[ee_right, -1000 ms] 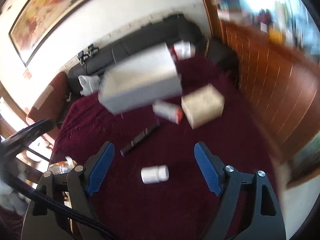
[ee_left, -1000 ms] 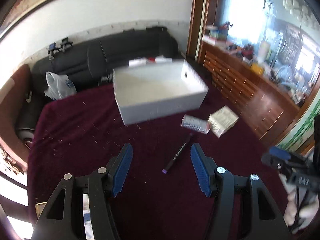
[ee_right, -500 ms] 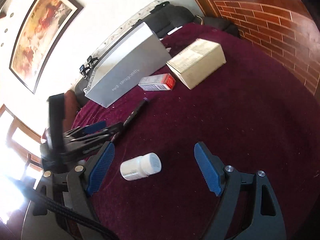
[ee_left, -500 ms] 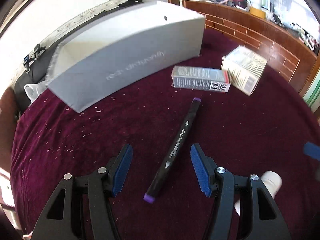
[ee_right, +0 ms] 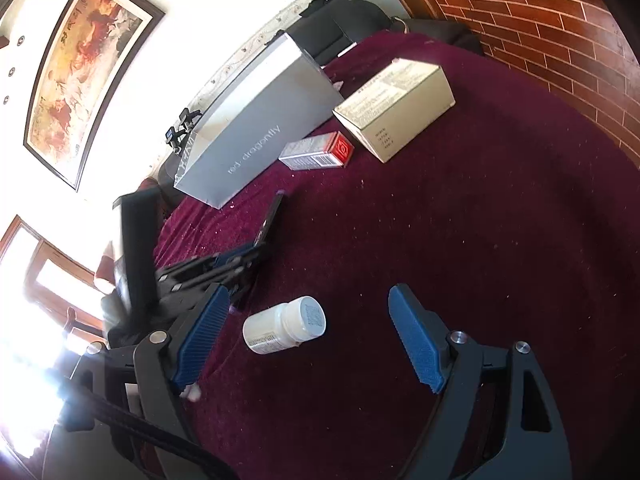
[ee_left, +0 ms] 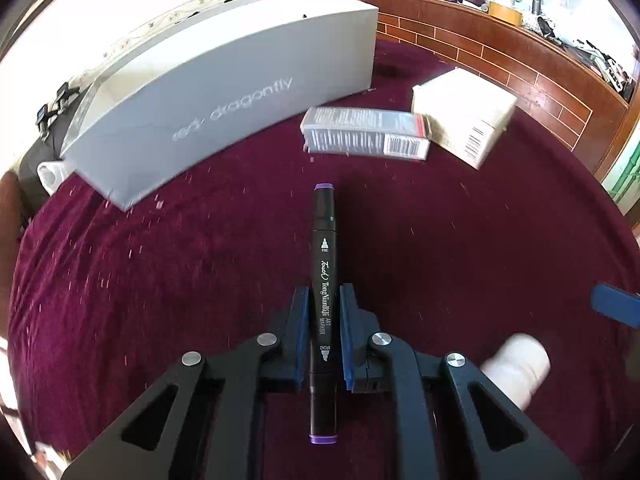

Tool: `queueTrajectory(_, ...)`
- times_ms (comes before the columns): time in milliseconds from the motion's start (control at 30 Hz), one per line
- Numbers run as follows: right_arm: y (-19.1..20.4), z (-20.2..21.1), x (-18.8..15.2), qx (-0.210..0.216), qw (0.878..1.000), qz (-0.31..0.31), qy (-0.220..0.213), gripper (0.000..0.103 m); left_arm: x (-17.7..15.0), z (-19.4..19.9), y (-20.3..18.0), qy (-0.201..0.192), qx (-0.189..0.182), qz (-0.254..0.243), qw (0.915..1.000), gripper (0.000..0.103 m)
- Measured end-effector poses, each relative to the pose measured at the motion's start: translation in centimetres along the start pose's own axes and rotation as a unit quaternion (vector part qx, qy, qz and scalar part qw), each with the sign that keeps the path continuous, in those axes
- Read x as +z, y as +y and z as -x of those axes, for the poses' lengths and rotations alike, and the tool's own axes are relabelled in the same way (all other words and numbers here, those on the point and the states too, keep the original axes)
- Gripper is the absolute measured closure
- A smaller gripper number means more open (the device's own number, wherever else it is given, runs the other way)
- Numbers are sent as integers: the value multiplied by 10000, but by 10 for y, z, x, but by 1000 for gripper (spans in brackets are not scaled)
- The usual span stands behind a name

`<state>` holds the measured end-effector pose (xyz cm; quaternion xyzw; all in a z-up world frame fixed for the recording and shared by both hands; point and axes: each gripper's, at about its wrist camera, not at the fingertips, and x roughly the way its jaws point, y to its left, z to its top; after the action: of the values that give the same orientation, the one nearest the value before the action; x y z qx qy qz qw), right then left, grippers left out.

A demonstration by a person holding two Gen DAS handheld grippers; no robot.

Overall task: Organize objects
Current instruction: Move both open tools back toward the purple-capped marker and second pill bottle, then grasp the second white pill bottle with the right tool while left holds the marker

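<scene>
My left gripper is shut on a black marker with purple ends, which lies on the maroon tablecloth. The marker also shows in the right wrist view, held by the left gripper. My right gripper is open, its blue pads on either side of a white pill bottle lying on its side. The bottle also shows at the right of the left wrist view. A large white open box stands at the back.
A small grey and red carton and a cream cardboard box lie right of the white box. A black sofa stands behind the table. A brick-pattern wooden counter runs along the right.
My left gripper has lowered onto the marker and shut on its barrel. My right gripper has moved down closer around the pill bottle and stayed open.
</scene>
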<state>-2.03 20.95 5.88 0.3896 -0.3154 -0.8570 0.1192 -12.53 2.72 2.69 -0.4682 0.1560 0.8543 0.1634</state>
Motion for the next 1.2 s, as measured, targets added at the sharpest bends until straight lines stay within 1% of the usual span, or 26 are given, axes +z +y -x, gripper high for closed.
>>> queueTrajectory(167, -3, -6, -2, -18, 9999, 4, 135, 21, -29, 39, 14, -125, -278, 599, 9977, 92)
queueTrajectory(267, -4, -12, -4, 90, 9995, -10, 296, 21, -49, 73, 28, -289, -382, 1002, 9938, 92)
queueTrajectory(400, 1, -14, -9, 212, 9989, 89, 417, 21, -88, 118, 42, -526, -538, 1380, 9876, 92)
queueTrajectory(433, 2, -14, -11, 308, 9983, 80, 488, 21, -92, 121, 45, -551, -598, 1452, 9861, 92)
queueTrajectory(500, 6, -11, -17, 498, 9964, -43, 682, 21, -111, 140, 51, -679, -715, 1606, 9821, 92)
queueTrajectory(633, 13, -16, -27, 507, 9924, -360, 1060, 21, -143, 169, 61, -968, -829, 1735, 9766, 92)
queueTrajectory(700, 21, -23, -25, 354, 9926, -451, 1072, 21, -159, 182, 69, -1105, -870, 1811, 9733, 92)
queueTrajectory(767, 31, -35, -22, -37, 9920, -452, 1180, 21, -173, 193, 76, -1214, -799, 1820, 9725, 92)
queueTrajectory(800, 36, -39, -23, -135, 9913, -451, 1230, 21, -182, 199, 80, -1283, -737, 1826, 9720, 92)
queueTrajectory(833, 42, -47, -22, -340, 9901, -409, 1297, 24, -189, 204, 85, -1329, -703, 1852, 9711, 92)
queueTrajectory(867, 48, -52, -21, -537, 9894, -349, 1300, 26, -198, 208, 91, -1372, -682, 1883, 9701, 92)
queueTrajectory(900, 55, -59, -19, -826, 9879, -253, 1285, 26, -205, 211, 96, -1391, -664, 1904, 9695, 92)
queueTrajectory(1033, 73, -73, -12, -1350, 9837, -145, 1180, 28, -231, 219, 119, -1458, -511, 2048, 9665, 92)
queueTrajectory(1067, 77, -77, -10, -1490, 9820, -122, 1152, 29, -238, 221, 126, -1481, -490, 2125, 9646, 92)
queueTrajectory(1133, 80, -84, -8, -1700, 9783, -67, 1180, 40, -245, 222, 134, -1518, -470, 2215, 9621, 92)
queueTrajectory(1167, 81, -89, -7, -1817, 9757, -46, 1224, 44, -252, 225, 139, -1557, -436, 2253, 9608, 92)
queueTrajectory(1200, 81, -92, -8, -1974, 9720, -25, 1274, 49, -255, 227, 141, -1582, -400, 2274, 9600, 92)
